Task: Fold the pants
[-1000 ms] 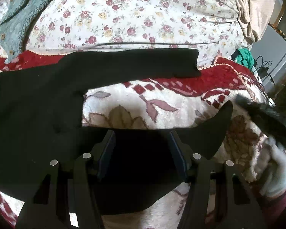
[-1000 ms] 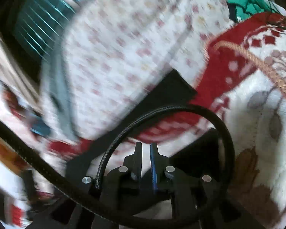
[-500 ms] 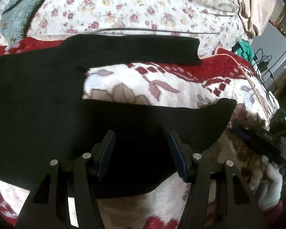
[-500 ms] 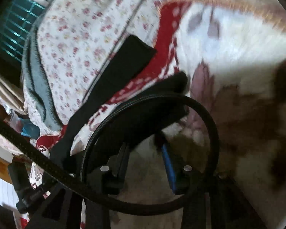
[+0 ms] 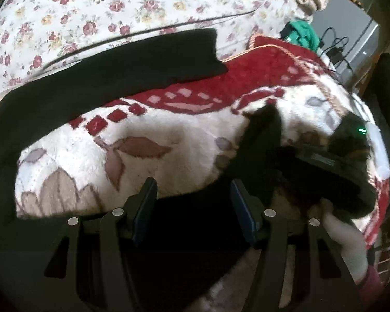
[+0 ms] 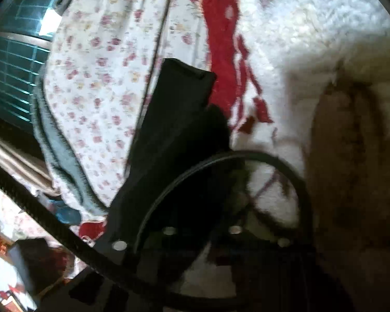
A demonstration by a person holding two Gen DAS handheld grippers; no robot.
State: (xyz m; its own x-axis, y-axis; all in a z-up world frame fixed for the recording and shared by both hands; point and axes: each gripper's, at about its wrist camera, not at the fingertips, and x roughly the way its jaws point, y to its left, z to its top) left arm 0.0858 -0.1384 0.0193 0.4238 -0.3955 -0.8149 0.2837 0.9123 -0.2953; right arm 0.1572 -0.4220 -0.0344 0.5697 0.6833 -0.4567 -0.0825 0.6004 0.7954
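Observation:
Black pants (image 5: 111, 75) lie spread on a red and white blanket (image 5: 169, 135). One leg runs along the far side; the near leg (image 5: 189, 223) lies under my left gripper (image 5: 193, 202), which is open just above it. The near leg's end (image 5: 265, 135) is lifted at the right, next to my right gripper's body (image 5: 325, 166). In the right wrist view the black cloth (image 6: 179, 140) covers my right gripper (image 6: 202, 208); its fingers are hidden in blur and dark cloth.
A floral quilt (image 5: 117, 7) lies beyond the blanket. A green cloth (image 5: 304, 33) and cables (image 5: 335, 49) sit at the far right edge. A black cable loop (image 6: 273, 161) crosses the right wrist view. A grey towel (image 6: 62, 153) lies at the left.
My right gripper moved in to the end of the near pant leg, and that end now stands lifted. My left gripper stayed open over the near leg.

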